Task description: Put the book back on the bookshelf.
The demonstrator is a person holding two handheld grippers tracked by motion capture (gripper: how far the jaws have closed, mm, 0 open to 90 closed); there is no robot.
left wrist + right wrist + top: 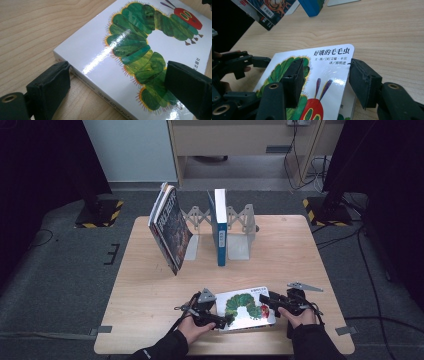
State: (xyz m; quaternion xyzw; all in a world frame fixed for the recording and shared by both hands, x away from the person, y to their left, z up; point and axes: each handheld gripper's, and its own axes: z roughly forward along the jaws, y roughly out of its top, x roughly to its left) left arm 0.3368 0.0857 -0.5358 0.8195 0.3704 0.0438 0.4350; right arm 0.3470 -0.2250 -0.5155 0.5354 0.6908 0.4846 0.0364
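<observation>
Two grippers work at the near edge of the wooden table (150,285), one at each end of a white picture book (245,308) with a green caterpillar on its cover, which lies flat on the wood just in front of the person's hands. In the left gripper view, the left gripper (117,92) has its jaws spread around the book's near corner: one pad sits on the table just beside the spine edge, the other hangs over the cover above the caterpillar's tail, and neither pad presses on the book, so nothing is clamped. In the right gripper view, the right gripper (324,82) straddles the opposite end, one pad above the cover by the caterpillar's body and the other past the outer edge near the printed title; its jaws stand partly apart, and whether the pads actually bear on the book cannot be told. Farther back, toward the table's far side, a dark-covered book (170,227) leans tilted to the left against a metal bookend rack (240,227), and a blue book (220,227) stands upright in that rack, well apart from the grippers.
</observation>
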